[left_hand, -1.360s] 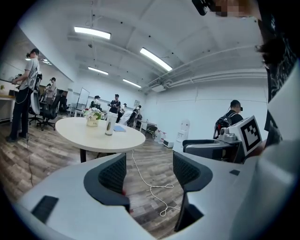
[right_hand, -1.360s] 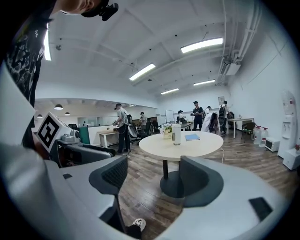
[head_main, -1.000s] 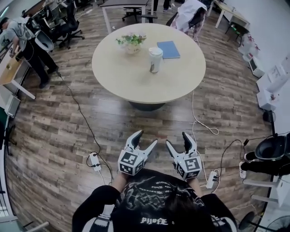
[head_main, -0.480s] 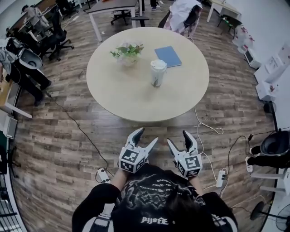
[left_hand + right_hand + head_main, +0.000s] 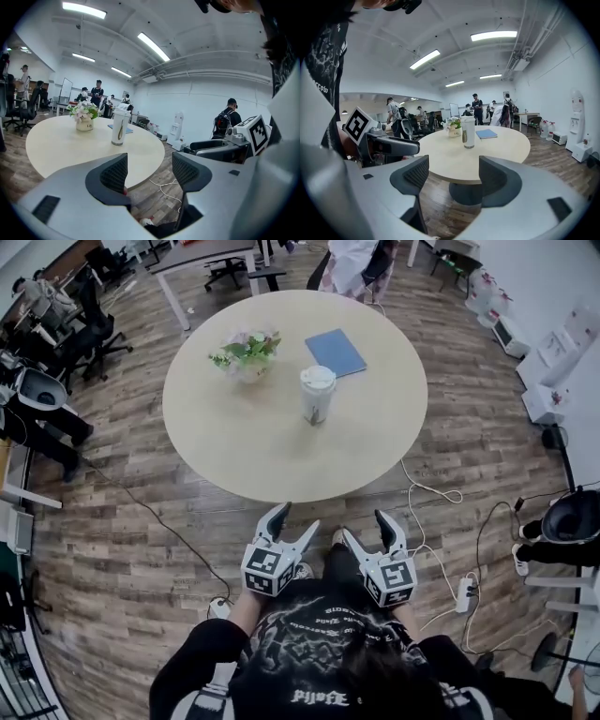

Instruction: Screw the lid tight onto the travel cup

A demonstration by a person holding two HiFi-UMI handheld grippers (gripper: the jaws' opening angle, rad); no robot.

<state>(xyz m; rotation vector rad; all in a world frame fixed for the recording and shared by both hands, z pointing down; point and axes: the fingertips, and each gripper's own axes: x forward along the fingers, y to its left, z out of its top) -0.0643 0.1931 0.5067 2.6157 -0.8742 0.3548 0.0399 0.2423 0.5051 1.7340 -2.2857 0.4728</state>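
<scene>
Left tool (image 5: 296,518) and right tool (image 5: 365,526) both released, jaws empty, held near the edge of the round beige worktop (image 5: 234,442). White lidded travel cup (image 5: 317,395) stands upright mid-worktop, well apart from both.

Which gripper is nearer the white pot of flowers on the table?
Left. The left gripper is short of the table, right of the white pot of flowers; the right gripper is farther right.

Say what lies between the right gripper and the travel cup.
Head view: a strip of wood floor, then bare table up to the travel cup.
</scene>
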